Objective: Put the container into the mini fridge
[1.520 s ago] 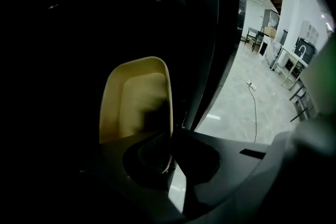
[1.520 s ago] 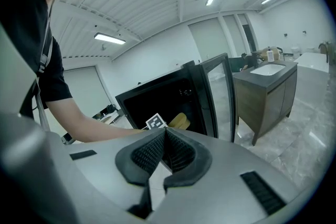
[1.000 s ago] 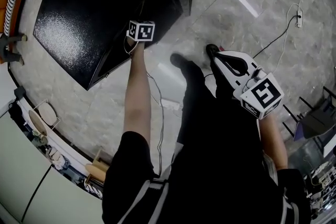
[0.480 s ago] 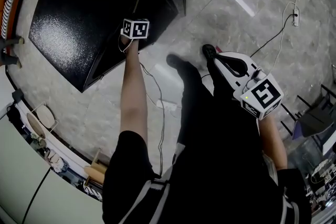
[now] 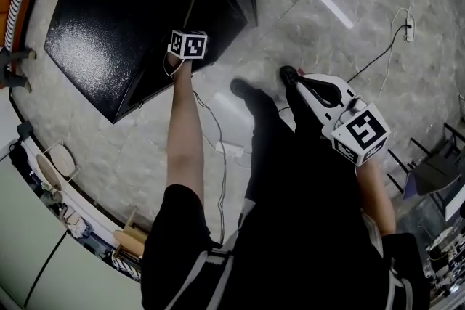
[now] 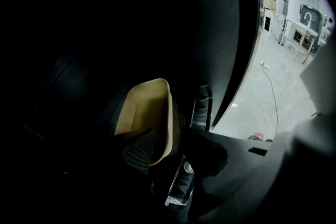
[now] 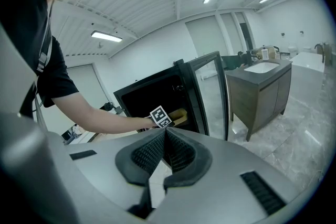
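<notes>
The left gripper (image 6: 173,152) reaches into the open fridge (image 5: 123,18), and its jaws are opening. The tan container (image 6: 149,118) is inside the fridge, close to the front edge on the side of the door (image 6: 239,34). Its near wall stands between the fingers. The meshed finger (image 6: 137,152) lies over the container's hollow and the other is just outside the wall, seemingly not pressing, though the dark interior makes this hard to judge. The right gripper (image 7: 164,136) is outside, well apart from the fridge, its jaws together on nothing.
</notes>
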`<state>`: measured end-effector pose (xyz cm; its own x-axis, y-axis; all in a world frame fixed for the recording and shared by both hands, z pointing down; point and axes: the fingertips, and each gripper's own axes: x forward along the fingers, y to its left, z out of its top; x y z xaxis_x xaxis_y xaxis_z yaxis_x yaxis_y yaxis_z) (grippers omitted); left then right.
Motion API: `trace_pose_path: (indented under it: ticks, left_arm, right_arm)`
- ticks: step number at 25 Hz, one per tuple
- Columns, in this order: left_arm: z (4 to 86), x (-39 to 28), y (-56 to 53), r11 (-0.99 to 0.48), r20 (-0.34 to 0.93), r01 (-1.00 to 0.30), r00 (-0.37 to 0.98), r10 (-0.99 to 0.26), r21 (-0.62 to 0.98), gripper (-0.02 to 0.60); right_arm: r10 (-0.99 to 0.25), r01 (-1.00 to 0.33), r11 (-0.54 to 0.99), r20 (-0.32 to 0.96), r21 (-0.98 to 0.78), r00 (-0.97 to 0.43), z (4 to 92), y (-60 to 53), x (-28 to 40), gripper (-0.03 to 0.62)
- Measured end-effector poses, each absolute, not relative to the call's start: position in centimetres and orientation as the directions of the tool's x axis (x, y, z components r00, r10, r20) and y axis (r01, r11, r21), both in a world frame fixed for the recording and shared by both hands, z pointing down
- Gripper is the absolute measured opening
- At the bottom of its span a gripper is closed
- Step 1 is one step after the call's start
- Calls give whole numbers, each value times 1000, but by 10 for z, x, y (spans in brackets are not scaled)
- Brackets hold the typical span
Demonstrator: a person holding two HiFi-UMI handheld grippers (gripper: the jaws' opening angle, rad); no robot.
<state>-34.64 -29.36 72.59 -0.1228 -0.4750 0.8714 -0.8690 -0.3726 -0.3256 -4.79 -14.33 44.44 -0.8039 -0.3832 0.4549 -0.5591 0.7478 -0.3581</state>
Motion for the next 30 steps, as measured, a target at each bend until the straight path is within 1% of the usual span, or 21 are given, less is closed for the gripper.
trace_pose_path:
  ticks: [5,10,17,23,26,28,30]
  left_arm:
    - [693,-331,-277,-340,844,-875,-131,-521,-345,155]
    - [655,-299,-244,-307,826,-894,-111,-553,-325,155]
    - [605,-254,-194,-276,797,-901,-115,-593,-336,155]
    - [576,-200,-161,-238,775,-918,-106,-623,-316,155]
    - [559,-183,-148,-197,752,-932,-108,-650,-304,153]
    - [547,-176,-137,-169,733,-936,-121,-669,-308,141]
    - [535,-170,-128,-157,712,-924,-153,-685,-349,128]
  right_arm:
    - [-383,-537,767,421,-351,-822,433,-148,-44,18]
    - [-382,-506,795,372,-335,-846,413,-157,-32,18]
    - [-386,-470,824,294,-316,-874,390,-171,-6,18]
    - [-323,-402,854,269,-330,-907,386,-166,11,18]
    - [-278,-353,874,254,-334,-927,386,-161,11,18]
    - [-248,-325,883,250,-339,-936,388,-158,11,18]
    - [-222,-300,891,248,-340,-943,390,-158,10,18]
